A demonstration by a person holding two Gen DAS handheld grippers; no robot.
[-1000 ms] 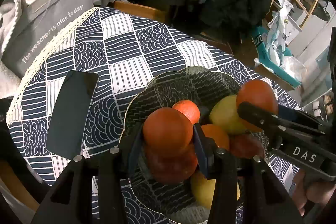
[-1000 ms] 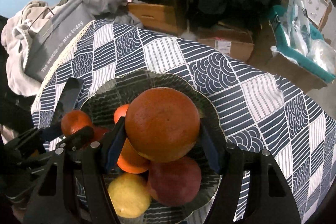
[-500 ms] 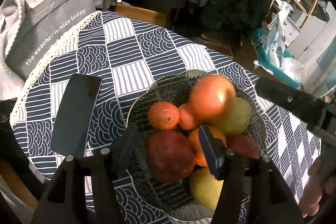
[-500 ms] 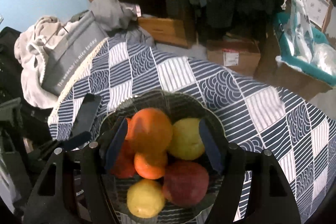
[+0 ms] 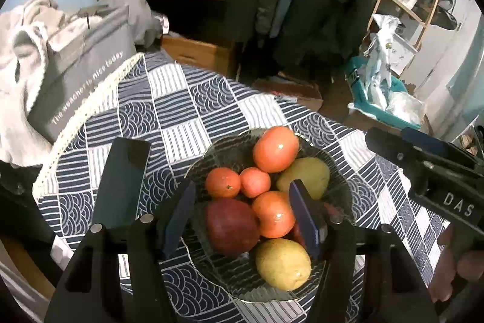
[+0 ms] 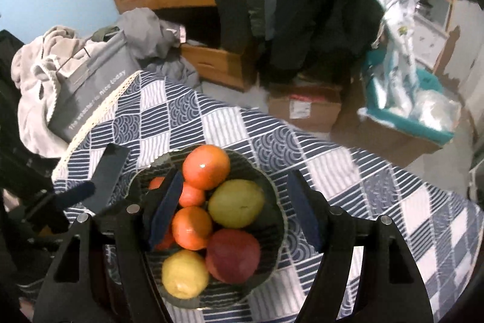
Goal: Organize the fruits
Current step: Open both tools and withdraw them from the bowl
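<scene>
closest to you, your left gripper hangs over the near side of the dark scalloped glass bowl, its blue-padded fingers spread, having just been opening, with no fruit pinched between them. your right gripper hovers over the same bowl, its fingers likewise parted and just opened, holding nothing.

all the fruit you can see lies piled in that bowl on the navy and white patterned surface: a yellow lemon-like fruit nearest, a dark red apple, a round orange, two small tangerines, a yellow-green pear-shaped fruit, and a large orange-red fruit at the far rim. no loose fruit shows on the cloth, so the gathering looks essentially done; at most a tidy-up remains.

a flat black phone-like slab lies just left of the bowl.

white letters "das" mark the right gripper's black body at the left view's right edge. beyond the surface, a grey fabric bag reads roughly "the weather is nice today". a label on a cardboard box on the floor is too small to read.
</scene>
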